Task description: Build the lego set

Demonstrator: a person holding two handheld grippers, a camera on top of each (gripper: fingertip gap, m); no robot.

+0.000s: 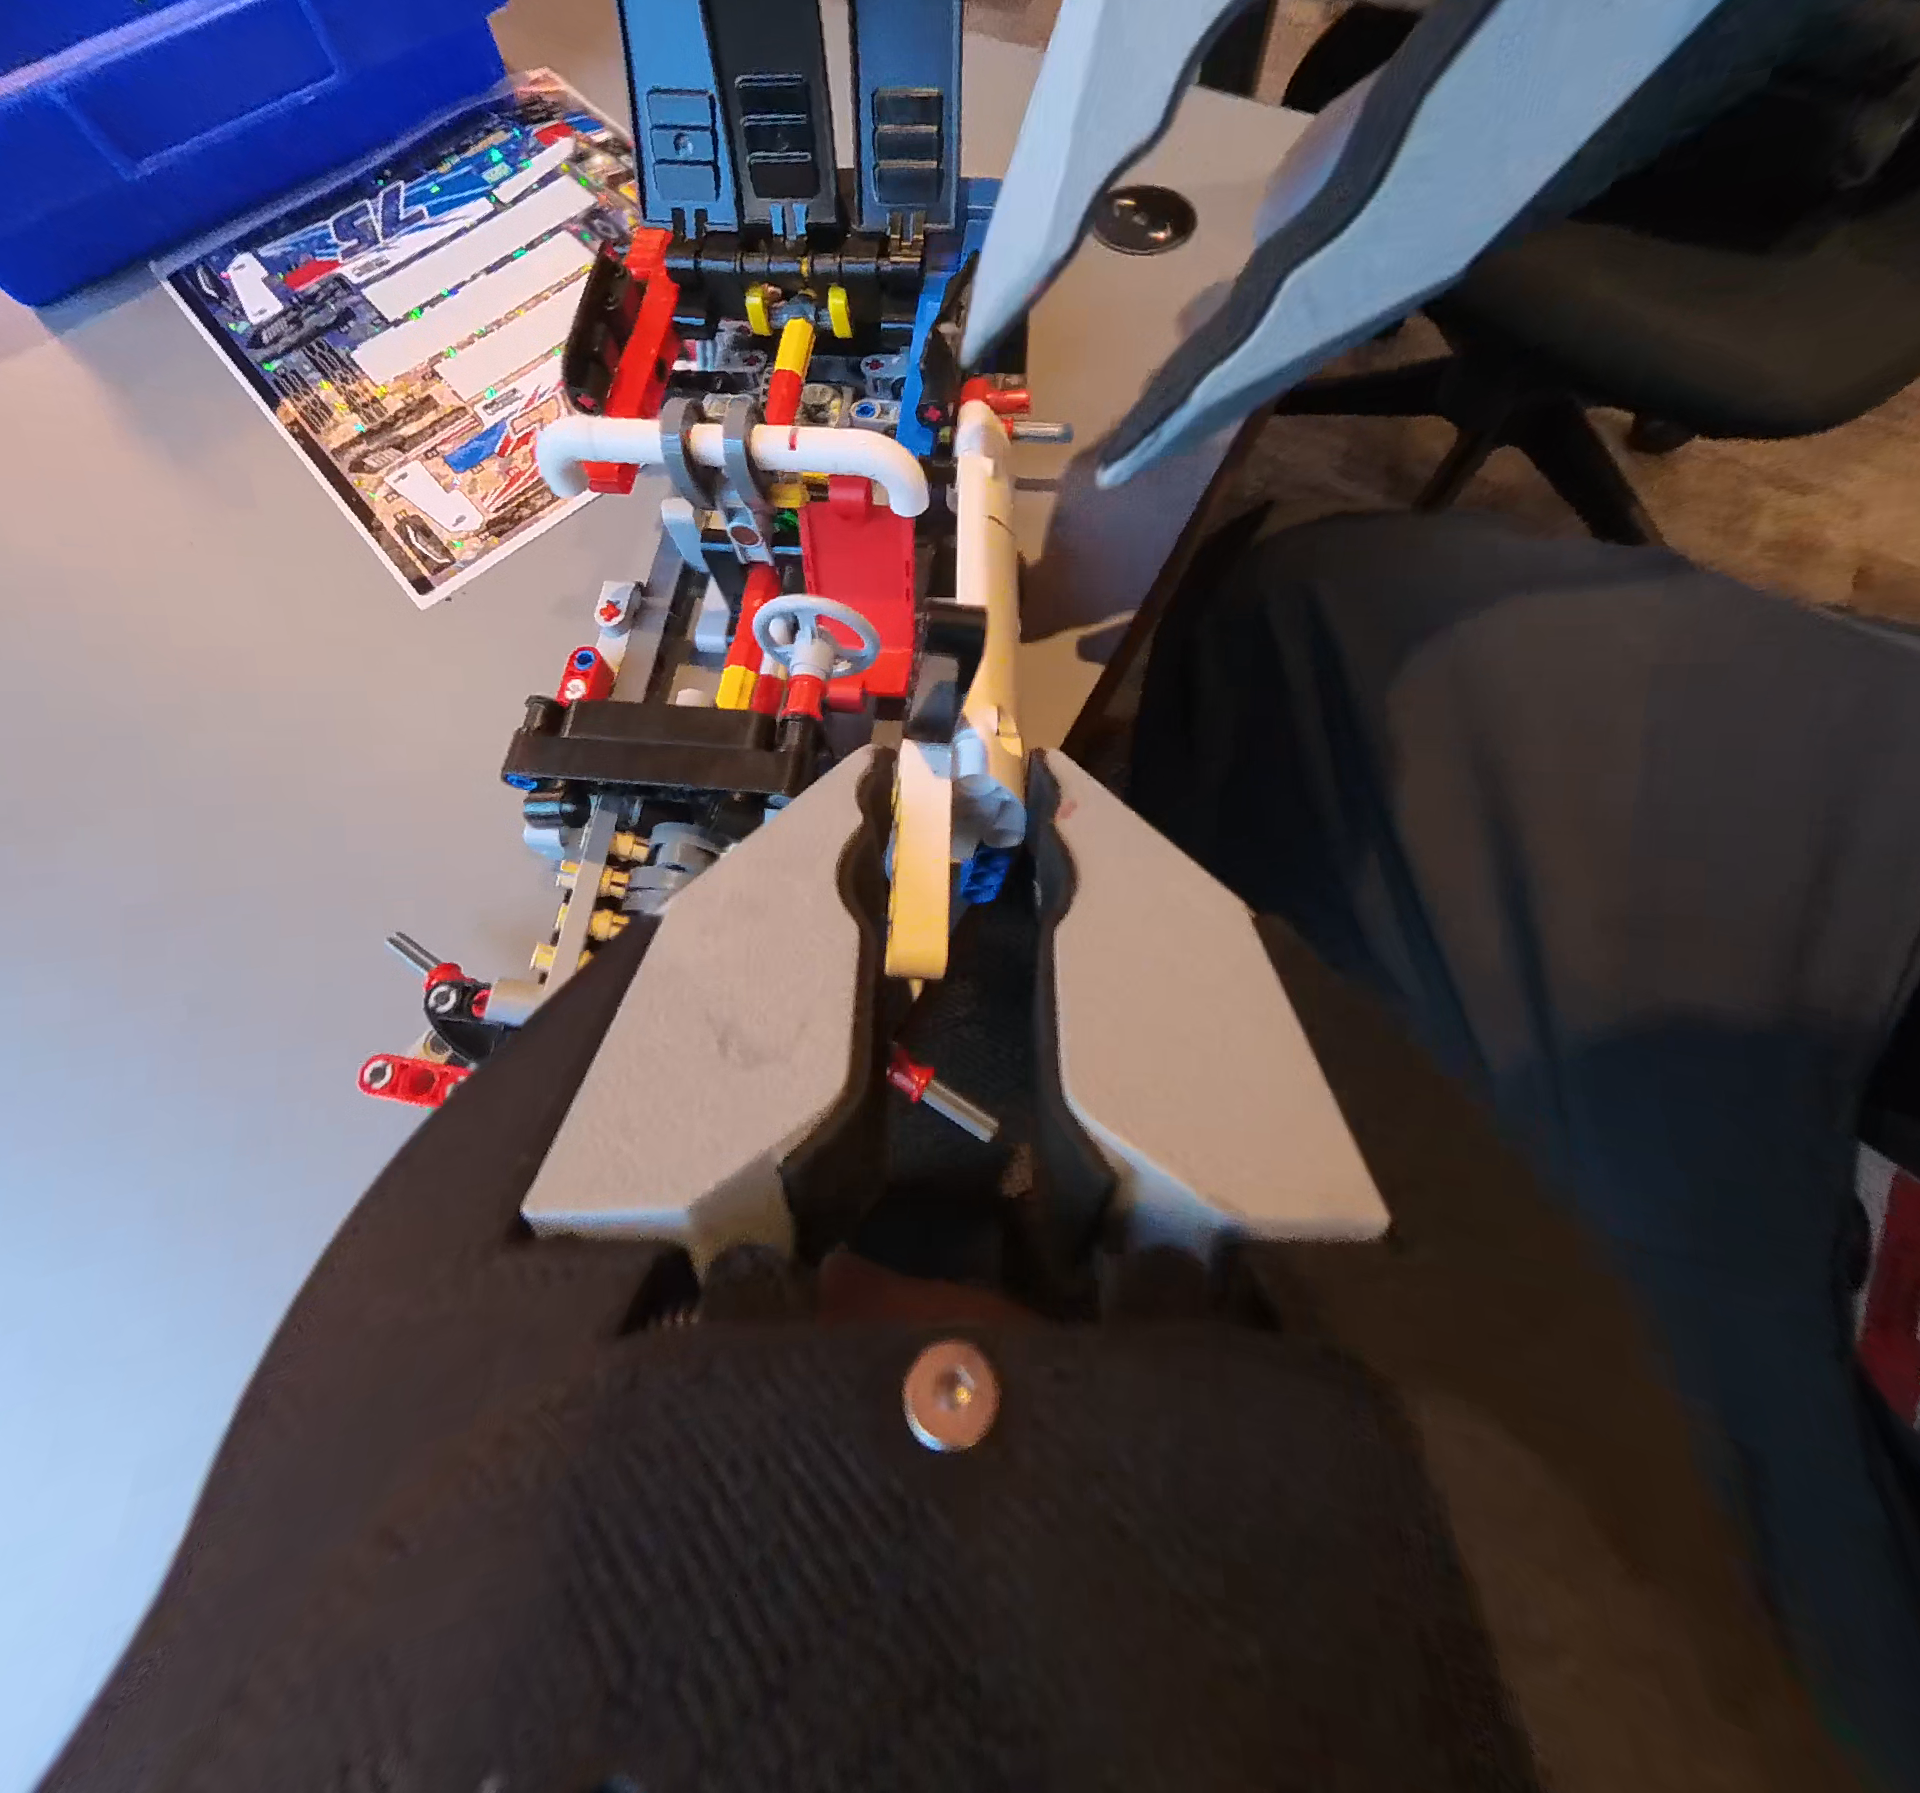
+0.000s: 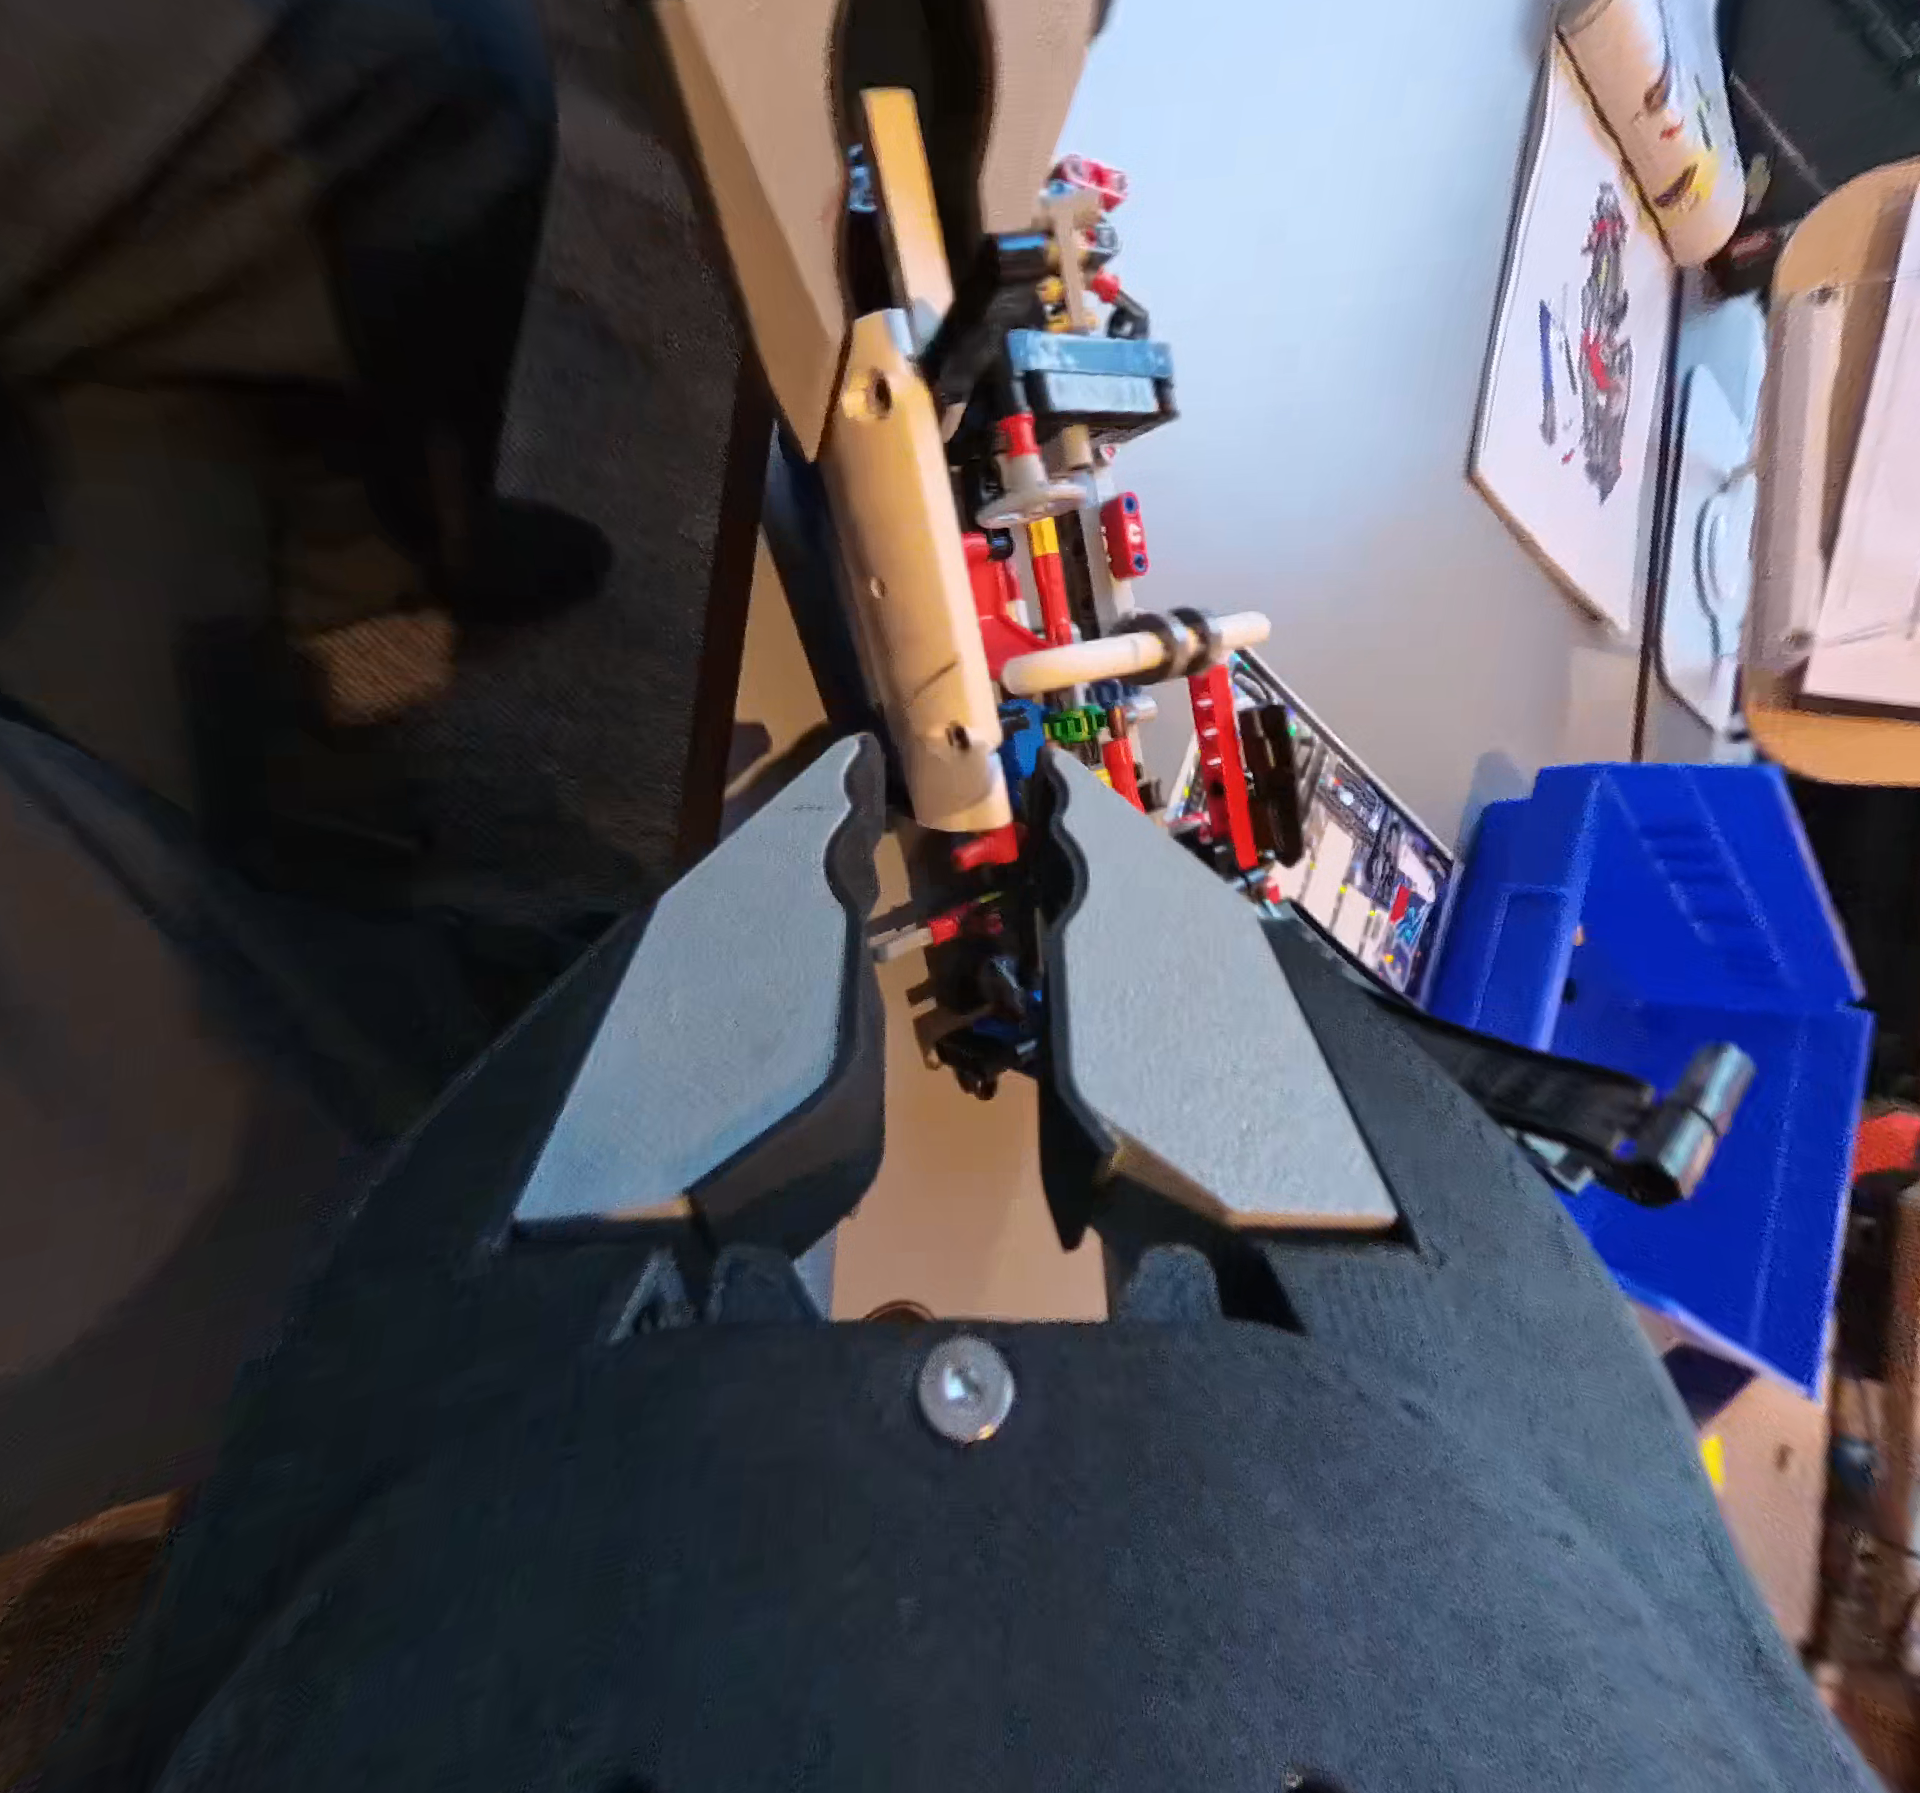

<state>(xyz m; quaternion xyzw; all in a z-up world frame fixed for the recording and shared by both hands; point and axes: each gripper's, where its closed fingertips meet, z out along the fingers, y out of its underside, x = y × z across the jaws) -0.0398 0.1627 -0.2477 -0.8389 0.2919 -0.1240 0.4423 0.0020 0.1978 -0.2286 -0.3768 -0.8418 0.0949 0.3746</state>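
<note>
The partly built lego car [image 1: 769, 538] stands on the grey table [image 1: 208, 808], with a red seat [image 1: 862, 559], a grey steering wheel [image 1: 816, 637] and a white roll bar. A long white side panel [image 1: 987, 538] runs along its right side. My left gripper [image 1: 956, 777] is shut on the near end of this panel. My right gripper [image 1: 1039, 408] comes down from the upper right, blurred. In the right wrist view its jaws [image 2: 956, 767] stand apart on either side of the panel's [image 2: 904, 580] other end and some red pins.
A blue parts bin [image 1: 208, 81] stands at the far left, with a sticker sheet [image 1: 416, 341] in front of it. Dark grey and black panels [image 1: 779, 60] rise behind the car. The table edge runs right of the car, with a person's leg [image 1: 1507, 808] and a chair [image 1: 1662, 309] beyond. The gap from one gripper's tips to the other's is roughly 7 cm.
</note>
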